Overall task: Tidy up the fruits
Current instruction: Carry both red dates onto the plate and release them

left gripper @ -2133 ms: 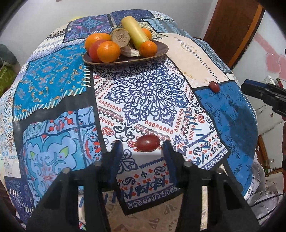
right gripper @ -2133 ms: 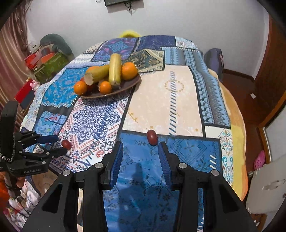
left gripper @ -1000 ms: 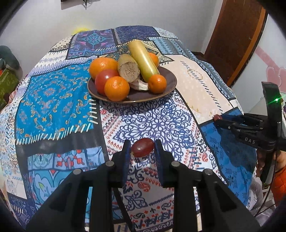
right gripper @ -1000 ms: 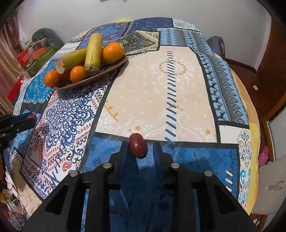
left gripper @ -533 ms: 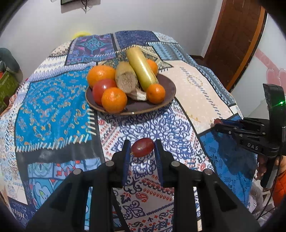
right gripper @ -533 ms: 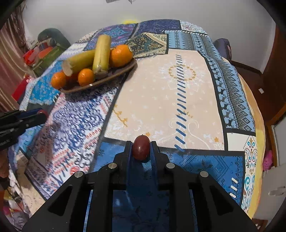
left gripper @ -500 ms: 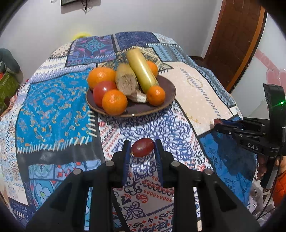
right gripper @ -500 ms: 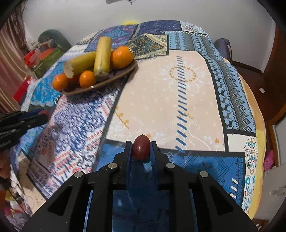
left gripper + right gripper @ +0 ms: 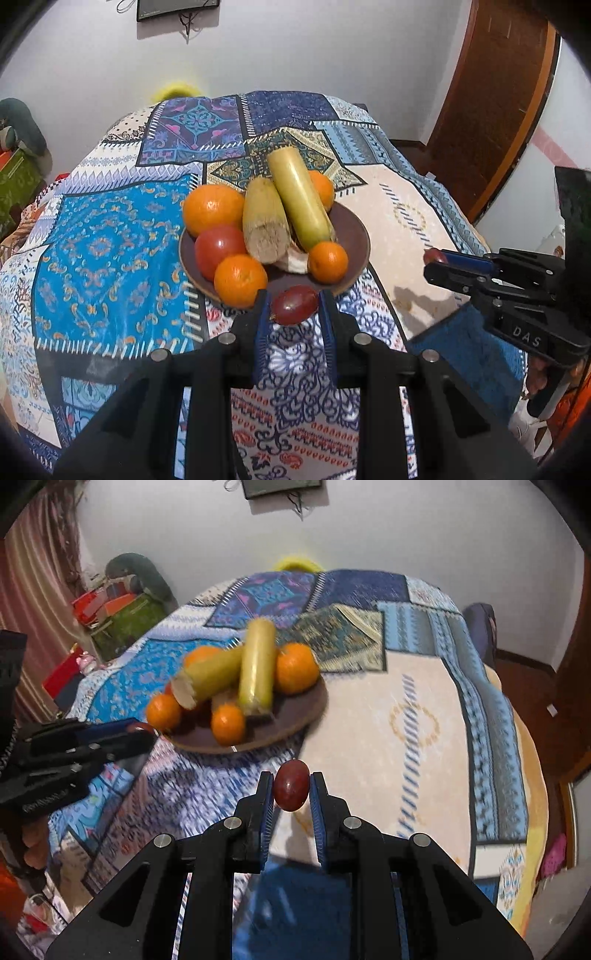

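A brown plate [image 9: 354, 236] holds oranges [image 9: 212, 208], a red tomato [image 9: 218, 249] and two yellow-green stalk pieces [image 9: 299, 195]. My left gripper [image 9: 294, 308] is shut on a dark red grape [image 9: 294, 304], held just before the plate's near rim. My right gripper [image 9: 291, 786] is shut on a second dark red grape [image 9: 291, 784], held above the cloth to the right of the plate [image 9: 310, 705]. The right gripper also shows in the left wrist view [image 9: 436, 258], the left gripper in the right wrist view [image 9: 142, 733].
The patchwork cloth [image 9: 103, 240] covers a rounded table. A wooden door [image 9: 495, 110] stands at the right. Boxes and bags [image 9: 122, 616] lie on the floor at the far left. A wall [image 9: 295, 48] rises behind the table.
Both grippers closed on their grapes, lifted them off the cloth and moved toward the plate. The left gripper now sits at the plate's near rim.
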`<state>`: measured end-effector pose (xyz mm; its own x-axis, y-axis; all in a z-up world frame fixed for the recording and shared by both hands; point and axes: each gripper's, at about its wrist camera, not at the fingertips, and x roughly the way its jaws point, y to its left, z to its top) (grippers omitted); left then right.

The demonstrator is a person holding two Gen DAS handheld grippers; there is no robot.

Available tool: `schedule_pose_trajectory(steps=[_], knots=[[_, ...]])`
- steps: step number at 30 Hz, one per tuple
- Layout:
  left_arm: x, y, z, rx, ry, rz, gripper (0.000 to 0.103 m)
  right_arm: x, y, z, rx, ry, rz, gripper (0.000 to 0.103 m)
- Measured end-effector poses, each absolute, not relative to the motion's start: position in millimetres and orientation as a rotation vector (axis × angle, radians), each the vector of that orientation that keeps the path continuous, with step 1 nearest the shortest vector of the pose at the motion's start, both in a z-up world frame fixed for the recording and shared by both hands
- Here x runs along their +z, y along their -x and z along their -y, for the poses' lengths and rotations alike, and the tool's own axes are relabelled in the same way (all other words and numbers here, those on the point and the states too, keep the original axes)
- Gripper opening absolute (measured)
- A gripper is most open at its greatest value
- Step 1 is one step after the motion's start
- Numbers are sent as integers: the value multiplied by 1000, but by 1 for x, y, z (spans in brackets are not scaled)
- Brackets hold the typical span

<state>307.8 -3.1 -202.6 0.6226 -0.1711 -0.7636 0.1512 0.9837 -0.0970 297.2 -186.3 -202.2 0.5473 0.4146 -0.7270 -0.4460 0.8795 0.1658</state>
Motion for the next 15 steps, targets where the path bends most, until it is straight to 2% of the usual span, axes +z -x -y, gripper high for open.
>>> schedule_pose_trajectory(steps=[15], knots=[[-219, -335, 10, -189, 18, -880, 26, -211, -338, 154, 548, 35, -849, 18]])
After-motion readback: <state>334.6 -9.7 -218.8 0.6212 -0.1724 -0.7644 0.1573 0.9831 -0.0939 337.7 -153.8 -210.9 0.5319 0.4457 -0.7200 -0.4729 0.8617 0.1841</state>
